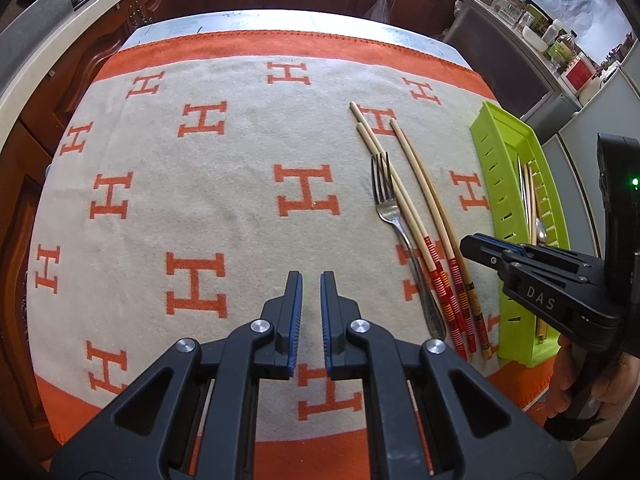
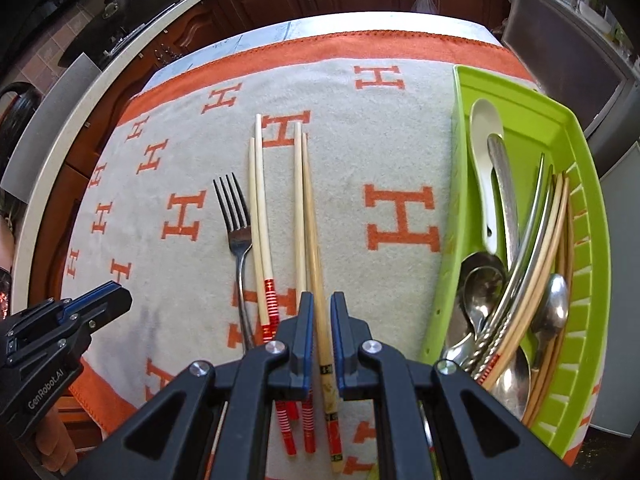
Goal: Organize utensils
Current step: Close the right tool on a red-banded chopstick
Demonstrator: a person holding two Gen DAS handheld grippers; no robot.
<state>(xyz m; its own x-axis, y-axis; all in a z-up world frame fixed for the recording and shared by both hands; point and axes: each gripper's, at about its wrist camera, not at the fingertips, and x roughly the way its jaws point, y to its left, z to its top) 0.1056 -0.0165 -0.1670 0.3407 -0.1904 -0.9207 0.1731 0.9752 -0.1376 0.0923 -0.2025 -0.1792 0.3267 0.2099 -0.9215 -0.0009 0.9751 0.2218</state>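
Right claw [image 2: 322,322] clenched, empty, poised above loose chopsticks [image 2: 308,216] for pickup toward green tray [image 2: 460,208]; left claw [image 1: 311,294] clenched, idle over surface.

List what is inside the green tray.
In the green tray lie a white ceramic spoon, several metal spoons, metal handles and wooden chopsticks, piled and crossing. The spoons' lower handles and the tray floor beneath the pile are hidden.

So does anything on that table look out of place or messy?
Nothing is spilled or broken. A fork and several chopsticks lie loose on the blanket, outside the green tray. Inside it, spoons and more chopsticks cross each other in a jumble.
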